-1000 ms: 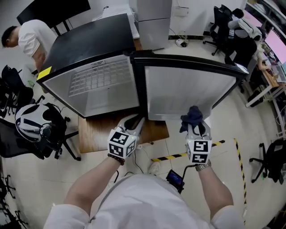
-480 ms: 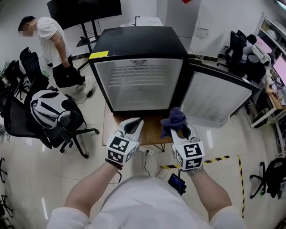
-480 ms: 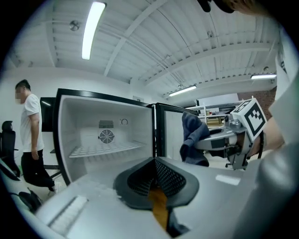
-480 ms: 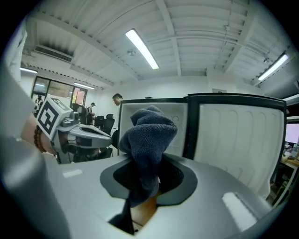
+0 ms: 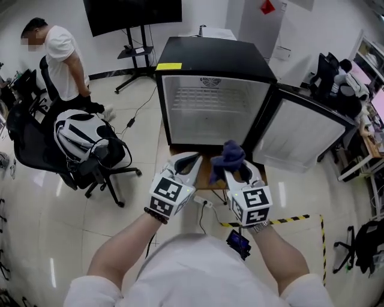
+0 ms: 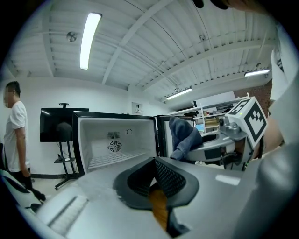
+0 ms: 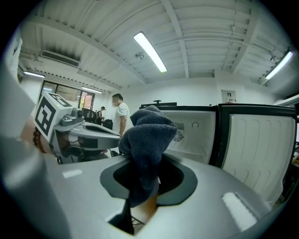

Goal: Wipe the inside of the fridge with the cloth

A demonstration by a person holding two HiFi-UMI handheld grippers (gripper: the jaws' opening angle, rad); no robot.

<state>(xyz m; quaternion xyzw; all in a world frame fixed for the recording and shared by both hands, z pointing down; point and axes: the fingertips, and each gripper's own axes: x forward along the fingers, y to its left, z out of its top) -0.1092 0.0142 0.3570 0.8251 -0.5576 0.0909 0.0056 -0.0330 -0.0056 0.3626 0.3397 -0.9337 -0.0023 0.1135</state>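
Glossy pale floor (image 5: 72, 228), black office chair (image 5: 36, 150), wall-side monitor (image 5: 132, 9).

The room is recognised as an open-plan office or lab. Wheeled office chairs (image 5: 90, 171) are scattered over a glossy tiled floor (image 5: 48, 234), and one of them is loaded with a bag (image 5: 81, 138). A large dark screen (image 5: 132, 11) is mounted on a floor stand by the white wall. Yellow-and-black tape (image 5: 282, 220) is laid across the tiles. Tube lights (image 6: 89, 39) are hung from a ribbed white ceiling. A small fridge (image 5: 210, 57) is set on a low wooden counter (image 5: 206, 175) in mid-room, and a person (image 5: 60, 54) is seen standing beside the chairs.
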